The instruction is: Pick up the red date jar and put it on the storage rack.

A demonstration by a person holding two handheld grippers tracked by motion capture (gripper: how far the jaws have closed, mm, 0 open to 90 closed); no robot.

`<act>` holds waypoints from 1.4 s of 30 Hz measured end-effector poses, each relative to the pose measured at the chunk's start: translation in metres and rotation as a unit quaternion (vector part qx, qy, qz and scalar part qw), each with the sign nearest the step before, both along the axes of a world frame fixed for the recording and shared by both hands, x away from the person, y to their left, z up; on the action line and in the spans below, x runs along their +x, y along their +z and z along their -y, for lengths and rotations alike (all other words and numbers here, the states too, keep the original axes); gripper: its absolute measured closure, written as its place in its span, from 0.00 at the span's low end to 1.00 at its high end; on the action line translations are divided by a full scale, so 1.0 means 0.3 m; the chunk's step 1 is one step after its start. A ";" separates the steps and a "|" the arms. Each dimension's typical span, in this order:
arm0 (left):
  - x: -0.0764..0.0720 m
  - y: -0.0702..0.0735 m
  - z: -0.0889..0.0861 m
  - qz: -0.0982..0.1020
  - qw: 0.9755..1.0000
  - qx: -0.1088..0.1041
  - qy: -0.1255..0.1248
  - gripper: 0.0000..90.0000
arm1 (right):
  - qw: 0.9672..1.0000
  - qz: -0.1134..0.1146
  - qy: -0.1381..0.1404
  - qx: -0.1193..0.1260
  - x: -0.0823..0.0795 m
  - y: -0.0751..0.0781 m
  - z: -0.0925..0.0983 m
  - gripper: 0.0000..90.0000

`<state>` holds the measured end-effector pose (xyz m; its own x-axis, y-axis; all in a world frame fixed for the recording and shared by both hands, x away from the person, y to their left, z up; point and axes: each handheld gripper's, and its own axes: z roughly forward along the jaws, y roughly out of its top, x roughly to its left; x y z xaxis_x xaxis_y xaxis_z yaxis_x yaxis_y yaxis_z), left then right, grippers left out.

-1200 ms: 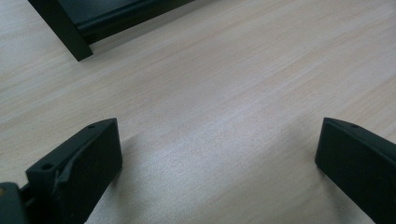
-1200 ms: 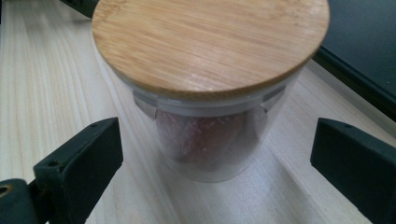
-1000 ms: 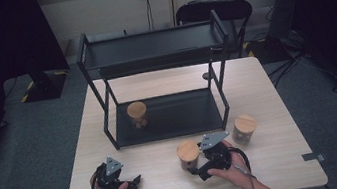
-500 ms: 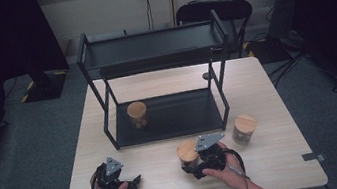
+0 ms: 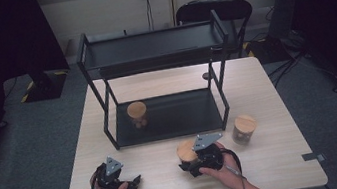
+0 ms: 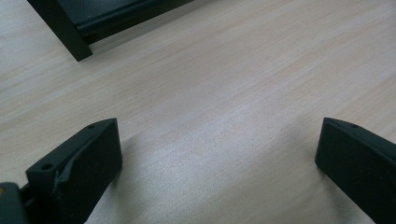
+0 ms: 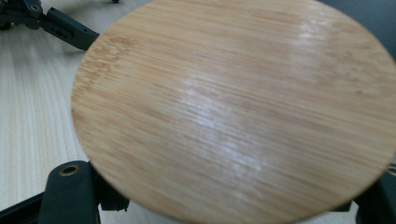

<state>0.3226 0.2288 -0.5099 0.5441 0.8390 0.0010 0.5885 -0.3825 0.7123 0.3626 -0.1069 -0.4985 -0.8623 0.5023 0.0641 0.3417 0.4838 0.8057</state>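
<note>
Pale wooden surface (image 5: 256, 86) carrying a black two-tier shelf rack (image 5: 157, 83). On the rack's lower shelf, left part: one jar with a bamboo lid (image 5: 137, 114). Just right of the rack: a second jar (image 5: 244, 129). In front of the rack: a third jar (image 5: 186, 152), bamboo lid (image 7: 233, 107) between right gripper (image 5: 194, 163) fingers, closed around it. Front left of the rack: left gripper (image 5: 132, 183), fingers (image 6: 88, 158) wide apart, holding nothing.
</note>
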 end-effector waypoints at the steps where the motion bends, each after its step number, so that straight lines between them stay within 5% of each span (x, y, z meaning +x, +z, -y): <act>1: 0.000 0.000 0.000 0.000 1.000 0.000 0.000 0.00 | 1.000 0.000 0.000 0.000 0.000 0.000 0.000 0.27; 42: 0.000 0.000 -0.001 0.000 1.000 0.000 -0.001 0.00 | 1.000 0.001 0.000 -0.026 0.070 0.066 -0.031 0.28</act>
